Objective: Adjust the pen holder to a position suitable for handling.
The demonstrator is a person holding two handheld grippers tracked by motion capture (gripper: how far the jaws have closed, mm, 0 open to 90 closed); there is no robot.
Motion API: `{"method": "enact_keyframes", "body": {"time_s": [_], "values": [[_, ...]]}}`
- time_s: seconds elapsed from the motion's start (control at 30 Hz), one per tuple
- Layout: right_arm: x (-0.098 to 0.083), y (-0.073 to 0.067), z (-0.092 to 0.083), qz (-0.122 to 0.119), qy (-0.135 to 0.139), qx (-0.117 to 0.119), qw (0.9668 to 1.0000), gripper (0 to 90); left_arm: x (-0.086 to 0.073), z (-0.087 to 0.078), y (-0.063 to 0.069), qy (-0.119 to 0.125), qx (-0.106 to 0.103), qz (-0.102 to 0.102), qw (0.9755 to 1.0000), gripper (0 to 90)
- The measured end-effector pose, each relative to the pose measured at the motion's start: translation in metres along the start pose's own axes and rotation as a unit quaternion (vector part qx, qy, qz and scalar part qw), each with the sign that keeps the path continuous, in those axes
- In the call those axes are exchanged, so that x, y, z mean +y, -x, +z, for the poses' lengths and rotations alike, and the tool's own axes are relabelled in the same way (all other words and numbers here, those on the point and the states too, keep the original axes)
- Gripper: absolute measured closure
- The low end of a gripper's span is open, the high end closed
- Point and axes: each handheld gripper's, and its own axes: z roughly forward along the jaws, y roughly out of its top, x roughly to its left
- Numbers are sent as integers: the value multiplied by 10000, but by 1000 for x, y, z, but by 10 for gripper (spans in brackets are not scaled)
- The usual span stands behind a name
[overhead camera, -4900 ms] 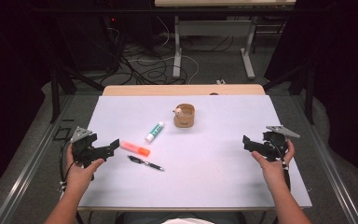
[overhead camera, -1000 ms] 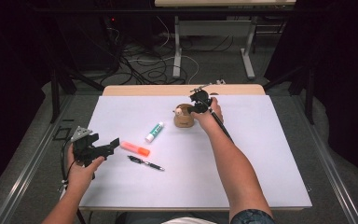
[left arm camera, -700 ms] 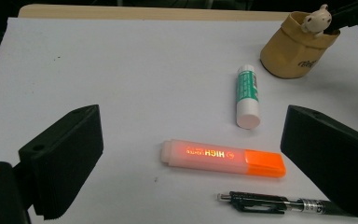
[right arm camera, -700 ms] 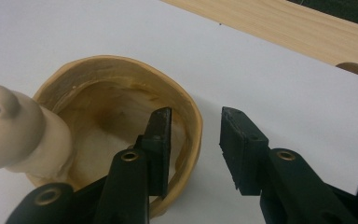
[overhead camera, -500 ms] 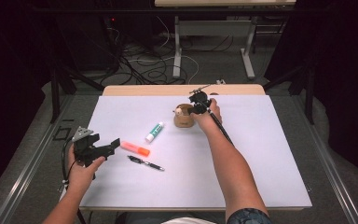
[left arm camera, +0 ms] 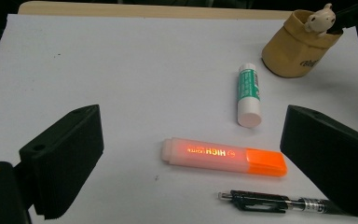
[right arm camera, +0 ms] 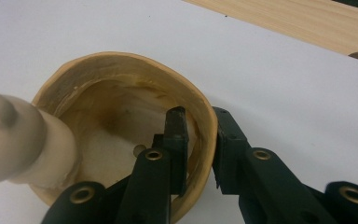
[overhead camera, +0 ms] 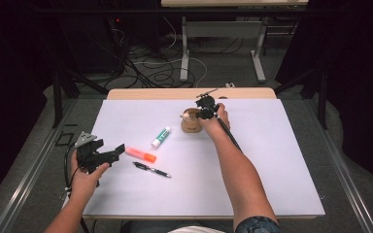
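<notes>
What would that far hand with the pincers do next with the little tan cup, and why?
Probably lift or steady the tan cup. The right gripper has just been closing and now pinches the cup's rim, one jaw inside and one outside. The cup stands on the white table, with the glue stick, highlighter and pen lying loose nearby.

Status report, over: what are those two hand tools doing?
Right tool pinching cup rim. Left tool open, above highlighter. Nothing blocking.

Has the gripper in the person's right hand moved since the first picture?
Yes. The right gripper went from the near right of the white table sheet up to the tan cup, and its jaws have just closed on the rim.
</notes>
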Motion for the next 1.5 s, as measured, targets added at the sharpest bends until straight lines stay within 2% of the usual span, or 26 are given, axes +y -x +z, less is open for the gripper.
{"method": "enact_keyframes", "body": {"time_s": [0.03, 0.1, 0.43, 0.73, 0.77, 0.8, 0.93, 1.0, 1.07, 1.1, 1.3, 1.33, 1.5], "values": [[0, -3, -1, 140, -32, -33, 9999, 792, 0, 0, 0, -14, 8, 6, 10000, 60], [0, -4, -3, 225, -77, -88, 9997, 798, 0, 1, 0, -5, 1, 9, 10000, 60], [0, -12, -11, 53, -195, -273, 9994, 814, -1, 2, 1, -51, 10, 38, 10000, 60], [0, -15, -17, 99, -325, -303, 9990, 815, -1, 2, 0, -55, 13, 41, 10000, 60], [1, -15, -21, 91, -545, -359, 9978, 814, -1, 2, 1, -44, 10, 40, 10000, 60], [0, -16, -22, 206, -385, -301, 9986, 814, -1, 2, 1, -58, 6, 50, 10000, 60], [0, -17, -29, 338, -409, -308, 9981, 814, -1, 3, 1, -84, 19, 73, 9999, 60], [0, -16, -35, 345, -495, -283, 9978, 814, -1, 3, 1, -78, 28, 76, 9999, 60], [-2, -17, -40, 439, -555, -255, 9972, 814, -1, 3, 2, -73, 31, 77, 9999, 60], [-3, -17, -45, 540, -670, -236, 9960, 814, -1, 3, 2, -73, 34, 78, 9999, 60], [-8, -20, -56, 630, -900, -135, 9938, 814, -1, 3, 2, -99, 60, 140, 9998, 60], [-11, -23, -59, 561, -979, -82, 9936, 814, -1, 3, 2, -102, 63, 148, 9998, 60], [-18, -29, -65, 514, -1228, -8, 9911, 814, -1, 3, 3, -112, 67, 150, 9998, 60]]}}
